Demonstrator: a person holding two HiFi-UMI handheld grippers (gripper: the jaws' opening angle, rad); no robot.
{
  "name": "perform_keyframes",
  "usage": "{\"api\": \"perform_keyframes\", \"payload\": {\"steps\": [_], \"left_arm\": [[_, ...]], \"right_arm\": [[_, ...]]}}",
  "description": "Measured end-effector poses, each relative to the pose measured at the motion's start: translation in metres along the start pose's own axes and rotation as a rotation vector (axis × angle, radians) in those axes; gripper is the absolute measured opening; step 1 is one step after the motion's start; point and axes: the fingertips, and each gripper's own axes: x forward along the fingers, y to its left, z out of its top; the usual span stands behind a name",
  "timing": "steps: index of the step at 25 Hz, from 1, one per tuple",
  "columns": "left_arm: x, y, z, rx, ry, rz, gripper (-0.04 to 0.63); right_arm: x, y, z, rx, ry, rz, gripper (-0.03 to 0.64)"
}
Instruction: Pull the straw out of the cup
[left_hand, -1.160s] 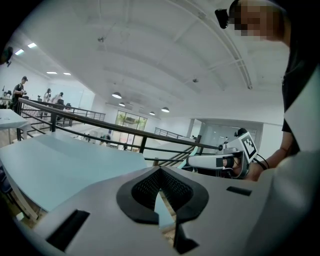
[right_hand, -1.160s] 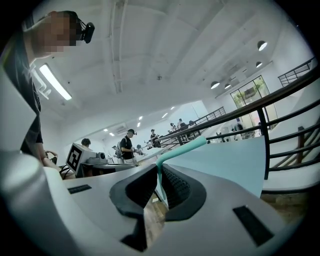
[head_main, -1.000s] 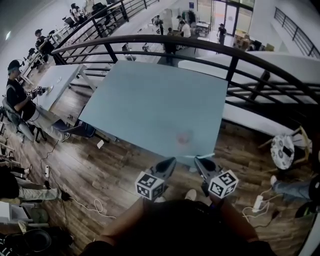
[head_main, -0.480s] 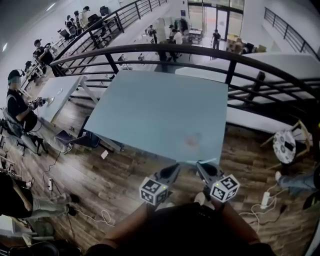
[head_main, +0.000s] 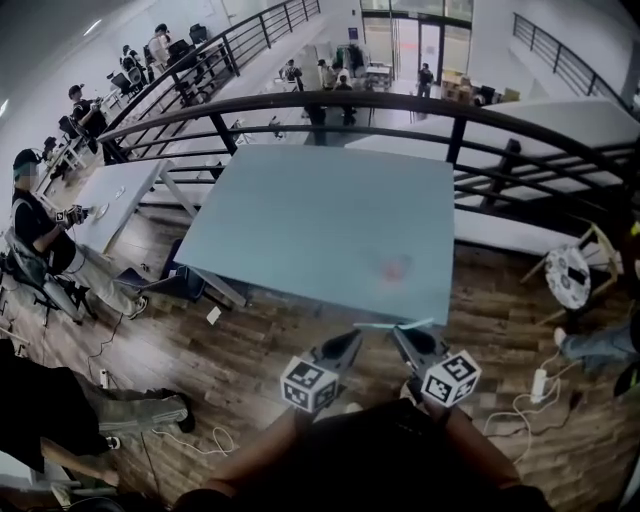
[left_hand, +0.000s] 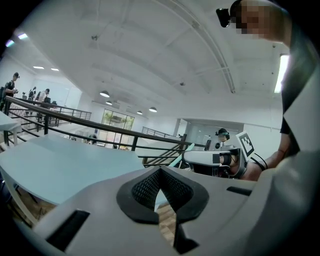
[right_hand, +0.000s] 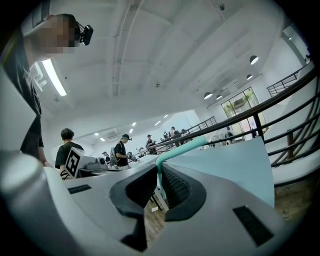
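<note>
The straw (right_hand: 181, 151), teal and bent near its top, is clamped in the right tongs (right_hand: 159, 175), which are closed on its lower length while the bent part juts out beyond the tips; in the head view it is seen as a thin pale line (head_main: 395, 325) lying across the gap between the two tools, over the near edge of the bench (head_main: 300, 220). No cup is to be found in any view, so the straw is judged to be already free of it. The left tongs (left_hand: 160, 175) are closed with nothing between them and are held just beside the right ones, close to the body and above the wooden floor (head_main: 250, 340). Over the last second little has been altered in the grip: the straw has been kept in the right tongs throughout, while the head view has been lifted slightly, so that the bench and the dark railing (head_main: 450, 110) behind it sit a little further off. A faint pinkish mark (head_main: 393, 267) is seen on the bench top, possibly a stain, though the view is too soft for certainty. The pull itself is taken as finished, and only the disposal of the straw seems to be left
</note>
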Motion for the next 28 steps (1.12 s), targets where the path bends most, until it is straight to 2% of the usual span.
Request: {"api": "perform_keyframes", "payload": {"steps": [6,13,28], "left_arm": [[-0.025,-0.012,-0.008,0.009,-0.004,-0.038,0.012],[-0.035,-0.033,-0.020,0.014,0.013,-0.069,0.012],[-0.035,-0.045,-0.018,0.022,-0.010,-0.099,0.011]], "right_arm": [[-0.012,0.036,-0.010,-0.016,-0.018,-0.018,0.040],[-0.035,0.058,-0.021,-0.032,-0.026,-0.038,0.040],[-0.058,0.062,-0.023,-0.044,-0.021,-0.085,0.037]]}}
